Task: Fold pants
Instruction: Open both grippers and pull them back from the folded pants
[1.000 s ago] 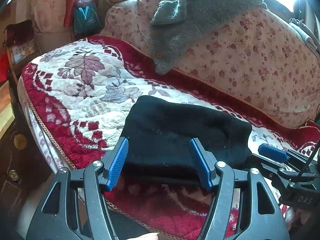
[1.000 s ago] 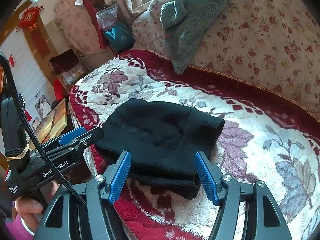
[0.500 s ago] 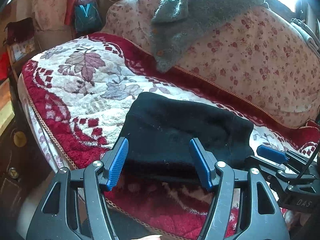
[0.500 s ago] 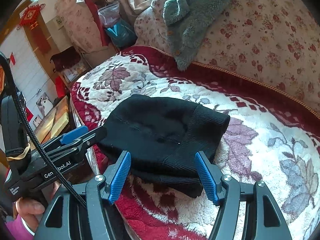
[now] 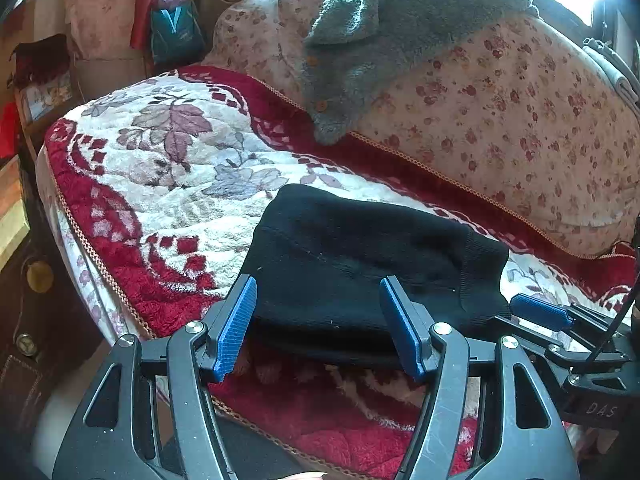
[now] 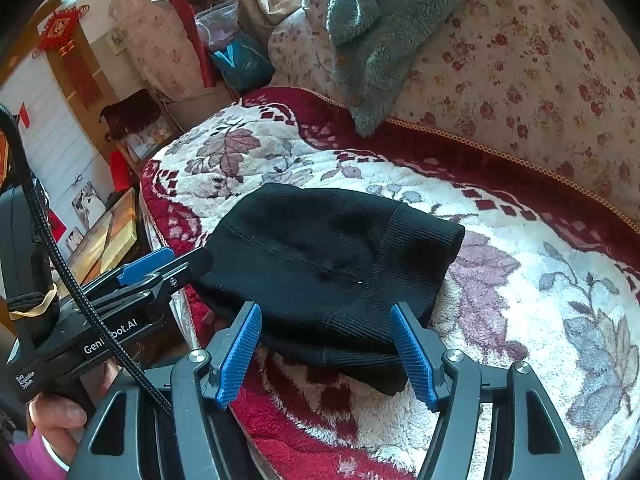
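Observation:
The black knit pants (image 5: 360, 264) lie folded into a compact bundle on the red and white floral sofa cover (image 5: 168, 184); they also show in the right wrist view (image 6: 328, 264). My left gripper (image 5: 320, 320) is open and empty, its blue pads just short of the bundle's near edge. My right gripper (image 6: 326, 348) is open and empty, also just short of the near edge. Each gripper shows in the other's view: the right one (image 5: 560, 320) at the bundle's right end, the left one (image 6: 160, 268) at its left end.
A grey fleece jacket (image 5: 392, 40) hangs over the floral sofa back (image 5: 520, 128). The seat's front edge (image 5: 100, 272) drops to dark furniture on the left. A teal bag (image 5: 176, 32) and clutter stand beyond the sofa's far end.
Both grippers have drawn back and risen slightly from the bundle, so it sits a little farther off in both views. The pants have not moved. Both grippers stay open.

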Available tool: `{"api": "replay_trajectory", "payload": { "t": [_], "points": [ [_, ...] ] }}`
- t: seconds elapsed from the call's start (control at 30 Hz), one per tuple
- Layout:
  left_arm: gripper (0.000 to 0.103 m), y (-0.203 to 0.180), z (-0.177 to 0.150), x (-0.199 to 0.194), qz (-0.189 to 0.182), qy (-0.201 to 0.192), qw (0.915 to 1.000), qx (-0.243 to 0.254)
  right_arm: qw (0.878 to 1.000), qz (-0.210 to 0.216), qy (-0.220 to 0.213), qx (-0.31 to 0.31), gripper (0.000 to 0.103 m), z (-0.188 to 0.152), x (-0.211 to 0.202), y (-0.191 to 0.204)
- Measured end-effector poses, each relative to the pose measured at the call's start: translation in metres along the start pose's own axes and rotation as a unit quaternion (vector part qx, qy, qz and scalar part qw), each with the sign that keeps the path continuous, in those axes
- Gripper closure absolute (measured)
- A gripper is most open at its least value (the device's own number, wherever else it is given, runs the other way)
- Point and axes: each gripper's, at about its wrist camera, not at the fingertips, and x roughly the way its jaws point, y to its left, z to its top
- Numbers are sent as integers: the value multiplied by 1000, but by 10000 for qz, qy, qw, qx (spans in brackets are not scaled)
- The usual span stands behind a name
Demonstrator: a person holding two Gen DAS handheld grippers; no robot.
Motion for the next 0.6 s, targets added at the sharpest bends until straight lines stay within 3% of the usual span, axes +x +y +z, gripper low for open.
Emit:
{"api": "replay_trajectory", "payload": {
  "t": [0.6],
  "points": [
    [39,-9,-1,-9,44,-243,9997,75,10000,48,42,49,38,-2,4,-2]
  ]
}}
